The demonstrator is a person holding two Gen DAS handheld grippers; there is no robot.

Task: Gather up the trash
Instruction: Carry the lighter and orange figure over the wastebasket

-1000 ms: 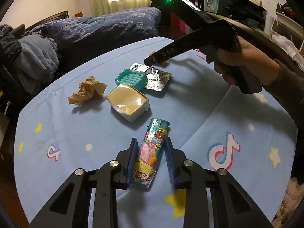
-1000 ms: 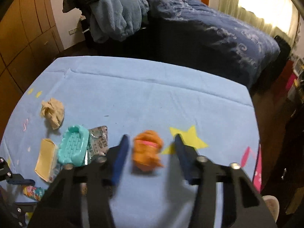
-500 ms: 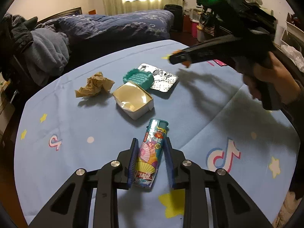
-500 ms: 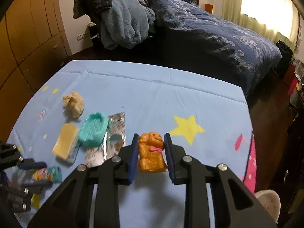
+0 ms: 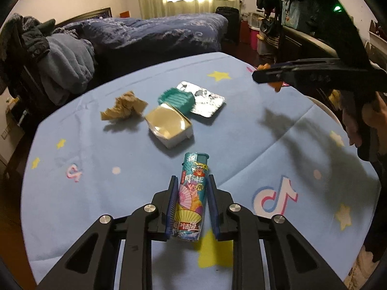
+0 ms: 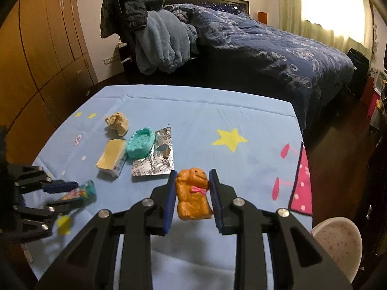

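A colourful lighter (image 5: 193, 205) lies on the blue tablecloth (image 5: 96, 169). My left gripper (image 5: 192, 178) is closing tight on it, with both pads against its sides. My right gripper (image 6: 192, 172) is shut on an orange toy dog (image 6: 192, 193) with a pink bow and holds it above the table's right side. In the left wrist view that gripper (image 5: 256, 75) hangs at the right, held by a hand. A crumpled brown paper (image 5: 123, 105), a white box (image 5: 169, 125), a teal soap dish (image 5: 176, 99) and a foil blister pack (image 5: 205, 99) lie mid-table.
A pale speckled bin (image 6: 338, 241) stands on the floor off the table's right corner. A bed with a dark blue quilt (image 6: 266, 48) runs behind the table, with piled clothes (image 6: 154, 43) at its head. Wooden wardrobes (image 6: 36, 60) line the left wall.
My right gripper closed on the orange dog and carried it up and rightwards, away from the foil pack. The left jaws drew in against the lighter; that hand barely moved.
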